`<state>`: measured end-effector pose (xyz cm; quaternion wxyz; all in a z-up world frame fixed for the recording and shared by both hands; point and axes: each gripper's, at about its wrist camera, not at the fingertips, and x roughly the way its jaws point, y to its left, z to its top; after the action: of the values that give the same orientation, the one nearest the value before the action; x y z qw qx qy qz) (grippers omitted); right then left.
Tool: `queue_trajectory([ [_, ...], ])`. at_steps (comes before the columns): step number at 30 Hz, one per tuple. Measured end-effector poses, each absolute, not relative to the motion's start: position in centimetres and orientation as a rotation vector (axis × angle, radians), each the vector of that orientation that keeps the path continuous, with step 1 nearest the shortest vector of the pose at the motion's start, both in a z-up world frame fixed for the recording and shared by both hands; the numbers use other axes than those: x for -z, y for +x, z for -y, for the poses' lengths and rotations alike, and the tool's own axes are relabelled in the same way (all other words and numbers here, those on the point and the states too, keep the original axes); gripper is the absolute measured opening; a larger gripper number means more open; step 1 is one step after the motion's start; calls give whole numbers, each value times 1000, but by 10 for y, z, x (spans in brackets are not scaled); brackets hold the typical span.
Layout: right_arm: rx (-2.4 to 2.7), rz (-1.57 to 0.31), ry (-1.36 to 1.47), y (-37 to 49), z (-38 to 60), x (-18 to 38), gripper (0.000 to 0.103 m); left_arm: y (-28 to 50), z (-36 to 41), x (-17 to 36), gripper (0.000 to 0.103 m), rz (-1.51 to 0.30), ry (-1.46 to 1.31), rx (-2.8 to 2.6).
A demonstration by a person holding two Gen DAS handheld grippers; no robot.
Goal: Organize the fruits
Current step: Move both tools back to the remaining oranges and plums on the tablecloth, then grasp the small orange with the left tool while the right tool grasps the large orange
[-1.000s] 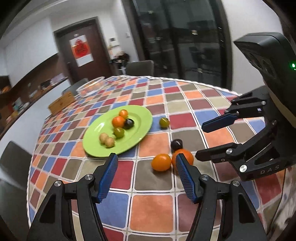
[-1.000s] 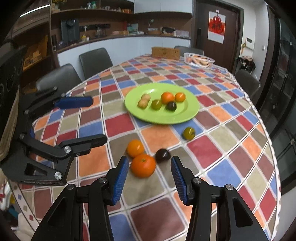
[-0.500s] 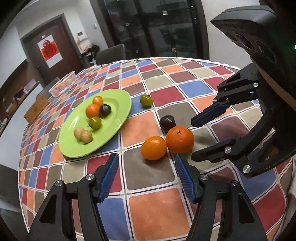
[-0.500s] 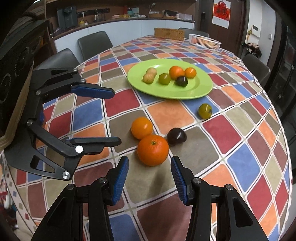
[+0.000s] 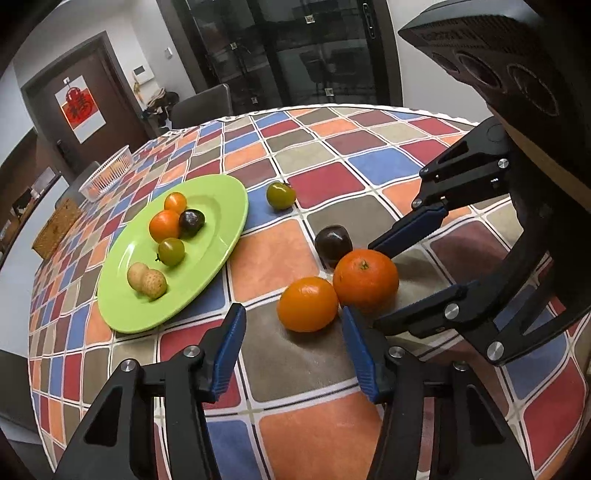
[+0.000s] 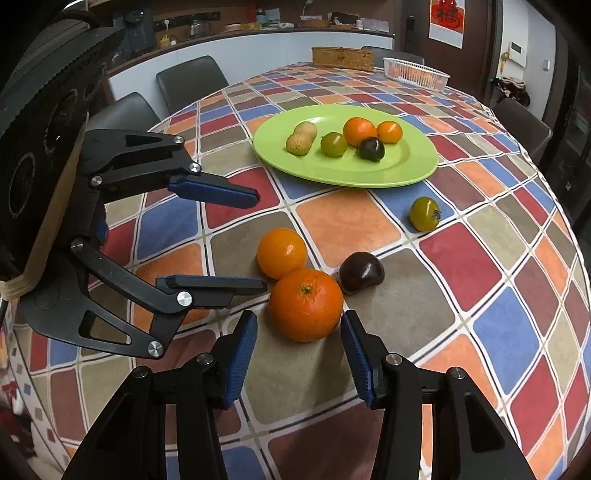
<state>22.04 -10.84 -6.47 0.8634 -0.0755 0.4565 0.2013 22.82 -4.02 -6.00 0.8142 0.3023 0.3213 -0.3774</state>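
A home dining room open to a kitchen: a round table in a checkered cloth (image 6: 480,280) fills the middle, upholstered chairs (image 6: 192,79) ring it from 10 to 2 o'clock, a counter with a kettle and appliances (image 6: 199,27) runs at 11, and a door bearing a red paper-cut (image 6: 447,18) stands at 1.

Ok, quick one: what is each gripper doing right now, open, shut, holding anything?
Left gripper: open but closing, nothing gripped; smaller orange just ahead of its fingertips.
Right gripper: open, empty; larger orange just ahead of its fingertips.
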Motion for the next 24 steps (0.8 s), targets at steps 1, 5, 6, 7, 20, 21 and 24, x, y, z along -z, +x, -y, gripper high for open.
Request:
queue_trajectory([
  [1, -425, -955, -156, 221, 108, 65, 48, 229, 41, 61, 52, -685, 647, 802],
  [5, -430, -956, -137, 226, 111, 67, 48, 235, 42, 62, 52, -697, 631, 803],
  [6, -432, -958, -132, 227, 112, 67, 47, 236, 42, 62, 52, -697, 629, 803],
  [7, -432, -957, -129, 227, 113, 68, 46, 236, 43, 62, 51, -696, 630, 803],
  [20, -393, -946, -65, 222, 133, 66, 42, 240, 62, 61, 42, -704, 634, 838],
  [21, -390, -945, -58, 222, 135, 66, 42, 240, 64, 62, 33, -716, 631, 843],
  [24, -381, -938, -34, 221, 140, 64, 42, 239, 65, 61, 33, -733, 616, 842],
])
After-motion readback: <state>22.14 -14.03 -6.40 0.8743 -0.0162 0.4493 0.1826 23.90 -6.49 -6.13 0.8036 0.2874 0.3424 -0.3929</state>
